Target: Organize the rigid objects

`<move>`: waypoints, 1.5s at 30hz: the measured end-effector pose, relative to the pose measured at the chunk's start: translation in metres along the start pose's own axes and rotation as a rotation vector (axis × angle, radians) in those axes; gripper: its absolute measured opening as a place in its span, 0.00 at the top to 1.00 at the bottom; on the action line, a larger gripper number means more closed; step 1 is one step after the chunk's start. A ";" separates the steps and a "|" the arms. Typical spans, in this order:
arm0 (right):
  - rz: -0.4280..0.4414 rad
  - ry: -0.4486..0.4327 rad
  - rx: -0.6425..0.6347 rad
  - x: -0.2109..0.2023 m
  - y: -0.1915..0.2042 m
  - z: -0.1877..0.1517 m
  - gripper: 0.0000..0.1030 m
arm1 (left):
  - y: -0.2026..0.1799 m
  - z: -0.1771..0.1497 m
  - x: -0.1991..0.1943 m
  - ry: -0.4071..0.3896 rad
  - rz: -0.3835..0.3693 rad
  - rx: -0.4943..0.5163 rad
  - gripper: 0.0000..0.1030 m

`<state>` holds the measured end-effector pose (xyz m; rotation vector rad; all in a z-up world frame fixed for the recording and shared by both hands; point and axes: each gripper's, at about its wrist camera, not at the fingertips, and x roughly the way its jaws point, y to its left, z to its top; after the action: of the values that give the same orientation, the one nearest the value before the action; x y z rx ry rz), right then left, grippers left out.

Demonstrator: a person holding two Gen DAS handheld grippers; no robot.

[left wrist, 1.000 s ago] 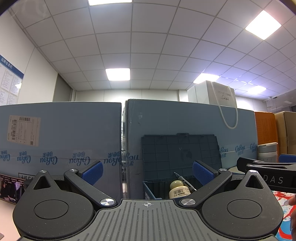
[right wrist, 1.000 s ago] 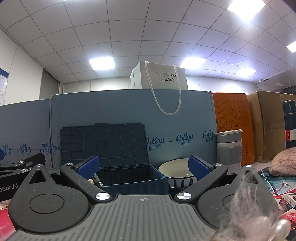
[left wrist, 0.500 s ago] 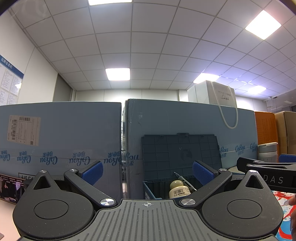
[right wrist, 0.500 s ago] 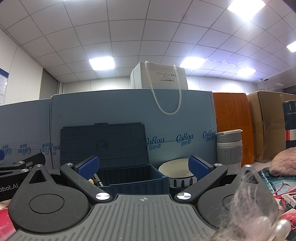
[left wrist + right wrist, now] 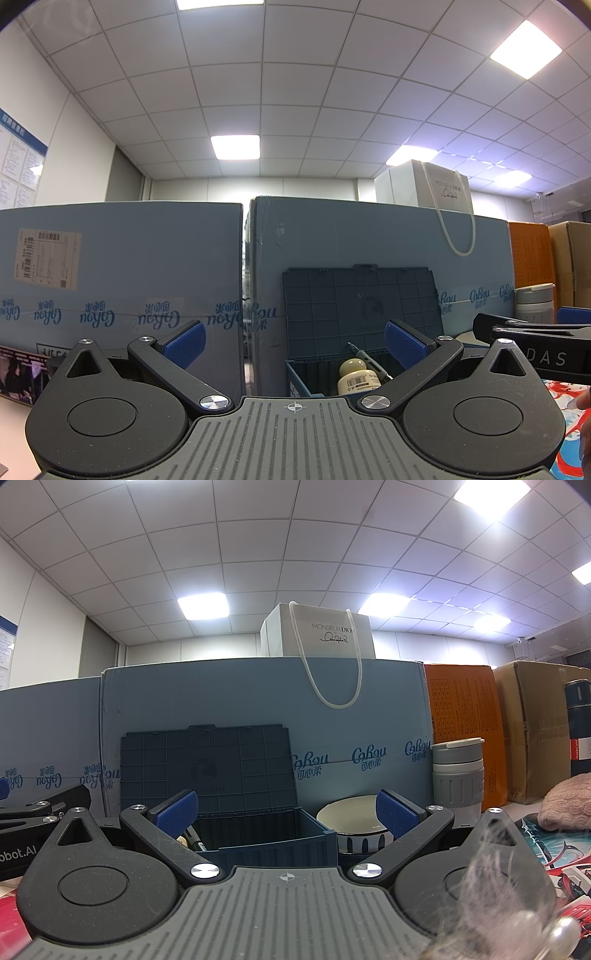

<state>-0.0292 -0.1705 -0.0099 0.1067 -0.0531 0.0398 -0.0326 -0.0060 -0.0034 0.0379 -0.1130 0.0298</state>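
A dark blue storage box point(image 5: 280, 843) stands ahead with its lid point(image 5: 207, 764) up against the blue cartons. In the left wrist view the box point(image 5: 314, 373) holds a cream bottle point(image 5: 355, 376) and a pen point(image 5: 365, 362). A white bowl point(image 5: 351, 818) sits just right of the box, and a grey-and-white cup point(image 5: 458, 777) stands behind it. My left gripper point(image 5: 293, 341) is open with nothing between its blue pads. My right gripper point(image 5: 284, 810) is likewise open and empty, facing the box's front wall. Both sit low, close to the tabletop.
Tall blue cartons point(image 5: 122, 280) wall off the back, with a white gift bag point(image 5: 319, 638) on top. Orange point(image 5: 461, 720) and brown boxes point(image 5: 543, 723) stand at right beside a dark flask point(image 5: 580, 727). A pink knitted item point(image 5: 565, 805) lies on a printed mat point(image 5: 550, 849).
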 end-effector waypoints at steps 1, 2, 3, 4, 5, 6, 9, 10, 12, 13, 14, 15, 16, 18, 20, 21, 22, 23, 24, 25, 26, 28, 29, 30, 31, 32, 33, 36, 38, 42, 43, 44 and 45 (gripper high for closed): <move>0.000 0.000 0.000 0.000 0.000 0.000 0.00 | 0.000 0.000 0.000 0.000 0.000 0.000 0.00; 0.000 0.000 0.000 0.000 0.000 0.000 0.00 | 0.000 0.000 0.000 0.000 0.000 0.000 0.00; 0.000 0.000 0.000 0.000 0.000 0.000 0.00 | 0.000 0.000 0.000 0.000 0.000 0.000 0.00; 0.000 0.000 0.000 0.000 0.000 0.000 0.00 | 0.000 0.000 0.000 0.000 -0.001 0.000 0.00; 0.000 0.000 0.000 0.000 0.000 0.000 0.00 | 0.000 0.000 0.000 0.000 0.000 0.000 0.00; 0.000 0.000 0.000 0.000 0.000 0.000 0.00 | 0.000 0.000 0.000 0.000 0.000 0.000 0.00; 0.000 0.000 0.000 0.000 0.000 0.000 0.00 | 0.000 0.000 0.000 0.000 0.000 0.000 0.00; 0.000 0.000 0.000 0.000 0.000 0.000 0.00 | 0.000 0.000 0.000 0.001 0.000 0.000 0.00; 0.000 0.000 0.000 0.000 0.000 0.000 0.00 | 0.000 0.000 0.000 0.000 0.000 -0.001 0.00; 0.000 0.000 0.000 0.000 0.000 0.000 0.00 | 0.000 0.000 0.000 0.000 0.000 -0.001 0.00; 0.000 0.000 0.000 0.000 0.000 0.000 0.00 | 0.000 0.000 0.000 0.000 -0.001 0.000 0.00; 0.000 0.000 0.000 0.000 0.000 0.000 0.00 | 0.000 0.000 0.000 0.000 0.000 0.000 0.00; 0.000 0.000 0.000 0.000 0.000 0.000 0.00 | 0.000 0.000 0.000 0.000 0.000 0.000 0.00; 0.000 0.000 0.000 0.000 0.000 0.000 0.00 | 0.000 0.000 0.000 0.001 -0.001 0.000 0.00; 0.000 0.000 0.000 0.000 0.000 0.000 0.00 | 0.000 0.000 0.000 0.002 -0.003 0.000 0.00; 0.000 0.000 0.000 0.000 0.000 0.000 0.00 | 0.000 0.000 0.000 0.003 -0.003 0.001 0.00; 0.000 0.000 0.000 0.000 0.000 0.000 0.00 | 0.001 0.000 0.000 0.004 -0.003 0.001 0.00; 0.000 0.000 0.000 0.000 0.000 0.000 0.00 | 0.001 0.000 0.000 0.006 -0.003 0.001 0.00; 0.000 0.000 0.000 0.000 0.000 0.000 0.00 | 0.001 -0.001 0.001 0.006 -0.003 0.000 0.00; 0.000 0.000 0.000 0.000 0.000 0.000 0.00 | 0.001 -0.001 0.001 0.007 -0.002 -0.001 0.00; 0.000 0.000 0.000 0.000 0.000 0.000 0.00 | 0.001 -0.001 0.001 0.008 -0.002 -0.001 0.00; 0.000 0.000 0.000 0.000 0.000 0.000 0.00 | 0.002 -0.002 0.001 0.008 -0.002 -0.001 0.00; 0.000 0.000 0.000 0.000 0.000 0.000 0.00 | 0.001 -0.002 0.001 0.008 -0.002 -0.001 0.00; 0.000 0.000 0.000 0.000 0.000 0.000 0.00 | 0.001 -0.002 0.001 0.009 -0.003 0.000 0.00; 0.000 0.001 0.000 0.000 0.000 0.000 0.00 | 0.001 -0.002 0.001 0.009 -0.002 -0.001 0.00; 0.000 0.000 0.000 0.000 0.000 0.000 0.00 | 0.002 -0.002 0.001 0.009 -0.003 -0.001 0.00; 0.000 0.000 0.000 0.000 0.000 0.000 0.00 | 0.002 -0.002 0.001 0.010 -0.002 -0.001 0.00; 0.000 0.000 0.000 0.000 0.000 0.000 0.00 | 0.002 -0.001 0.001 0.010 -0.002 -0.003 0.00; 0.000 0.001 0.000 0.000 0.000 0.000 0.00 | 0.002 -0.001 0.001 0.010 -0.002 -0.005 0.00; 0.000 0.000 0.000 0.000 0.000 0.000 0.00 | 0.002 -0.001 0.001 0.010 -0.001 -0.006 0.00; 0.000 0.000 0.000 0.000 0.000 0.000 0.00 | 0.002 -0.001 0.001 0.010 -0.001 -0.006 0.00; 0.000 0.000 0.000 0.000 0.000 0.000 0.00 | 0.002 -0.001 0.001 0.010 -0.001 -0.006 0.00; 0.000 0.000 0.000 0.000 0.000 0.000 0.00 | 0.002 -0.001 0.001 0.011 -0.002 -0.006 0.00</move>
<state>-0.0293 -0.1705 -0.0098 0.1067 -0.0528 0.0395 -0.0312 -0.0041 -0.0045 0.0323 -0.1023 0.0277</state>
